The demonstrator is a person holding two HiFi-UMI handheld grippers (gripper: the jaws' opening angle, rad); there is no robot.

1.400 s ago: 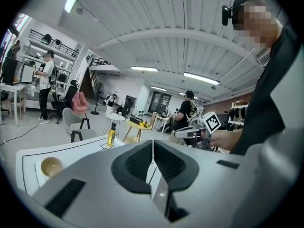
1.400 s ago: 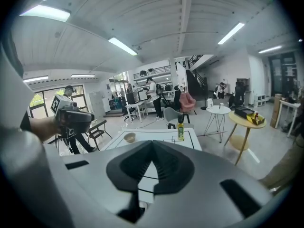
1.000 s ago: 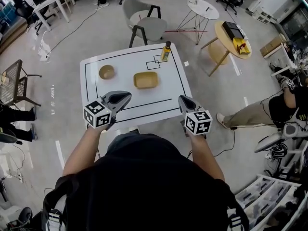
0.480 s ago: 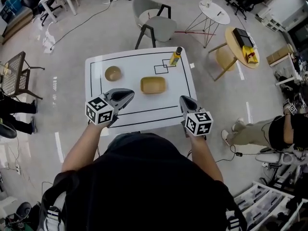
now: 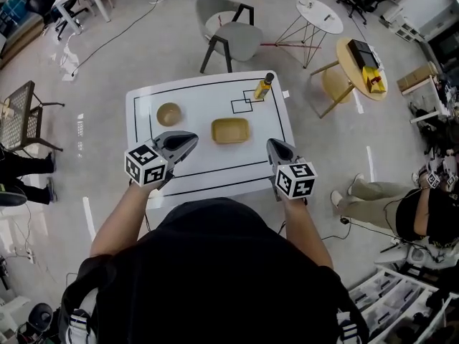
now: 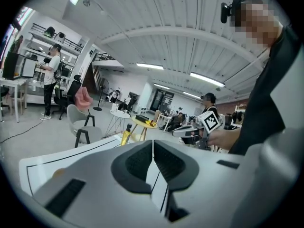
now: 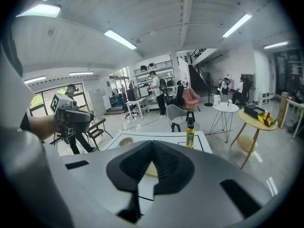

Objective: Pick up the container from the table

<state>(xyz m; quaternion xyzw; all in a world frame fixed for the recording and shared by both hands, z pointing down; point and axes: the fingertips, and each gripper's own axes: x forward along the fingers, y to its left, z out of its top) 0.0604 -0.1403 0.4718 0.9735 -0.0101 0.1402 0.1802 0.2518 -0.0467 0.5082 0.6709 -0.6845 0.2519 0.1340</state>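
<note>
Head view: the left gripper (image 5: 192, 140) hovers over the near edge of the table (image 5: 140, 99) at about 7 o'clock, jaws pressed together on nothing, likely because the reach is not yet under way. A small bowl (image 5: 169, 113) sits at 10 o'clock. The tan container (image 5: 231, 130) lies near the centre, untouched. A bottle (image 5: 264, 86) stands at 1 o'clock. The right gripper (image 5: 272, 144), at 5 o'clock, is likewise closed and empty, probably poised to approach.

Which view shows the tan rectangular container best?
Head view: the tan rectangular container lies whole and unobstructed on the white table. The right gripper view shows only a sliver of it past the closed jaws. The left gripper view does not show it.
</note>
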